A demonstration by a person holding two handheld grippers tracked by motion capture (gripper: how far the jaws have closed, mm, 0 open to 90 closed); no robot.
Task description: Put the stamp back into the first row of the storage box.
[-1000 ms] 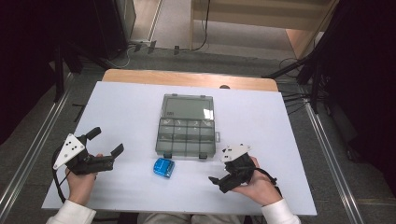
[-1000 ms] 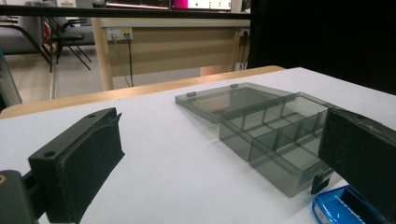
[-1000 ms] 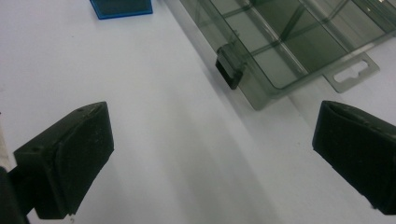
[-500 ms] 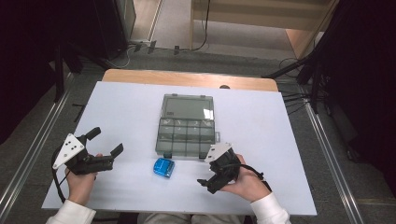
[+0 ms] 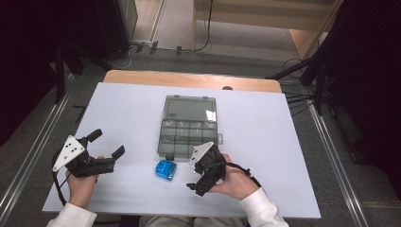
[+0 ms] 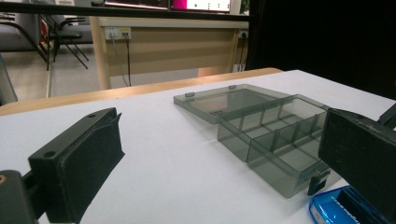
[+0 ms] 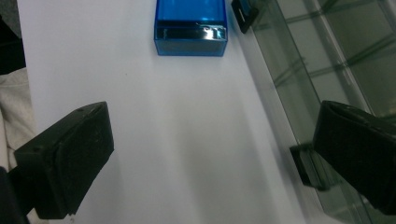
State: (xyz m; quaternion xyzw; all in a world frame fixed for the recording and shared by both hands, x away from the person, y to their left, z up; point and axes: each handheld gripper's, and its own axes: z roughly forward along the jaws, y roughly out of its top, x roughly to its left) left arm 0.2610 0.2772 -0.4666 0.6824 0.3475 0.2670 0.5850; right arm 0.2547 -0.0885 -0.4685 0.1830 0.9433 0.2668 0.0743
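1. In the left gripper view the blue box (image 6: pixel 341 210) is cut off by the bottom edge and partly hidden behind the right jaw.
2. In the right gripper view the organizer (image 7: pixel 327 60) runs off the right edge.
3. There the blue box's (image 7: pixel 190 23) far end is cut by the top edge.
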